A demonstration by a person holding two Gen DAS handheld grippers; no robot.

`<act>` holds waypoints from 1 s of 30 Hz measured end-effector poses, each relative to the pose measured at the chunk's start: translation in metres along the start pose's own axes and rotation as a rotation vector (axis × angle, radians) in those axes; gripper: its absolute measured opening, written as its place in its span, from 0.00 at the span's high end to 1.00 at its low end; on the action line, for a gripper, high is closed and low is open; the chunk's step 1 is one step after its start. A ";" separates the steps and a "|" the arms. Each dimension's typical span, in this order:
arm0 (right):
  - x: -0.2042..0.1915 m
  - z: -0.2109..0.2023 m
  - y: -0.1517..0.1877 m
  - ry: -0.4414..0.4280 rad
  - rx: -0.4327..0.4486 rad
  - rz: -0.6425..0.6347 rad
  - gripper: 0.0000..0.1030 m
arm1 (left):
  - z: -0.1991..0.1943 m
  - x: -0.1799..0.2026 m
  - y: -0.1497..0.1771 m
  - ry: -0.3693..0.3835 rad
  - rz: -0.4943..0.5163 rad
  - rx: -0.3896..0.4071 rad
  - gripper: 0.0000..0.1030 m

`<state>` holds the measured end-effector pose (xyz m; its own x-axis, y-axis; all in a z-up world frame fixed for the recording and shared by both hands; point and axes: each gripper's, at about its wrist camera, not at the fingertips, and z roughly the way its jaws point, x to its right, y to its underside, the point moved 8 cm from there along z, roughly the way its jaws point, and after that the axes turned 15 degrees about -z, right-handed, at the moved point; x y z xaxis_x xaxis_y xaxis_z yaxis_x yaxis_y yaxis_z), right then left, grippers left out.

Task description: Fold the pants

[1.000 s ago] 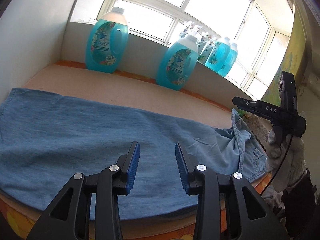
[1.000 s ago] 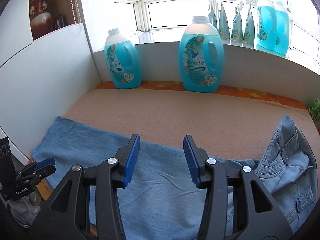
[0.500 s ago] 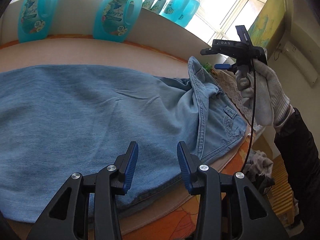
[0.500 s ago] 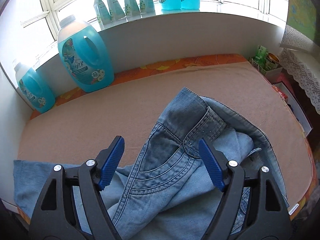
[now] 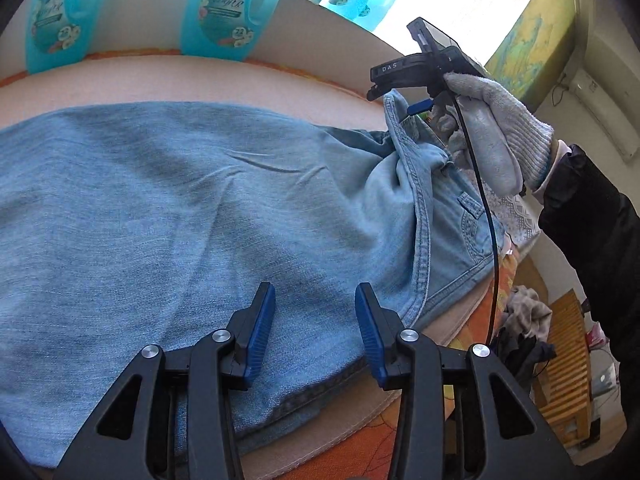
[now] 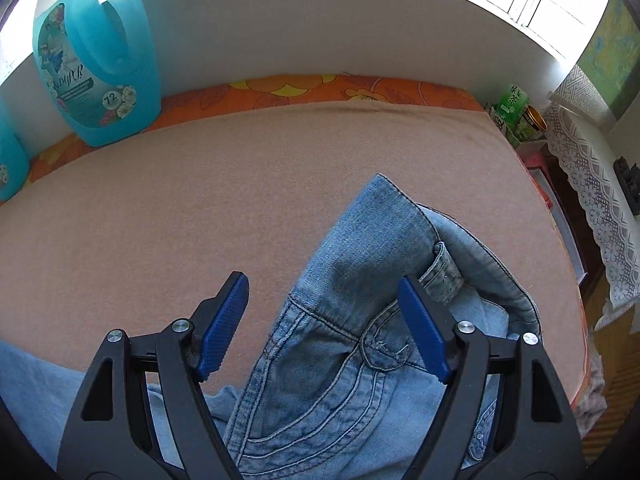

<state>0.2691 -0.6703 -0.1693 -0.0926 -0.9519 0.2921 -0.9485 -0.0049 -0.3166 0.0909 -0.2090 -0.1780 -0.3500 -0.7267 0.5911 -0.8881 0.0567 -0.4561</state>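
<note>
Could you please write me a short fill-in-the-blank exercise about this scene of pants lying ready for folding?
1. The pants are made of blue ____.
2. The right gripper hangs over the raised ____ end of the pants.
3. The gloved hand wears a ____ knit glove.
4. The detergent bottle standing by the wall is ____ in colour.

Missing words: denim; waistband; white; turquoise

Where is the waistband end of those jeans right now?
The jeans' waistband is bunched up at the right end of the pink mat, just ahead of the right gripper, whose jaws stand apart either side of it.
</note>
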 end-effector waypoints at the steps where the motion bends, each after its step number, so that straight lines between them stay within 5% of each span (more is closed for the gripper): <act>1: 0.002 0.001 0.002 0.001 -0.006 0.001 0.24 | 0.000 0.001 0.000 0.002 0.003 -0.002 0.58; 4: 0.011 -0.001 0.008 -0.059 -0.006 0.032 0.43 | 0.000 0.001 0.000 -0.002 0.008 -0.002 0.58; 6: 0.017 -0.007 0.013 -0.121 0.006 0.065 0.68 | 0.001 0.001 0.000 -0.001 0.007 -0.003 0.58; 9: 0.030 -0.027 0.024 -0.172 0.057 0.116 0.87 | 0.002 0.000 0.000 0.008 -0.001 -0.006 0.58; 20: 0.116 -0.109 0.150 -0.249 0.305 0.366 0.88 | 0.002 -0.001 -0.003 0.007 0.005 -0.008 0.58; 30: 0.136 -0.058 0.268 -0.359 0.285 0.598 0.88 | 0.005 0.005 -0.001 -0.026 0.025 -0.015 0.58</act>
<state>-0.0153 -0.7833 -0.1621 -0.4168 -0.8583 -0.2995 -0.6480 0.5116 -0.5643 0.0919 -0.2159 -0.1780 -0.3647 -0.7426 0.5617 -0.8834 0.0852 -0.4608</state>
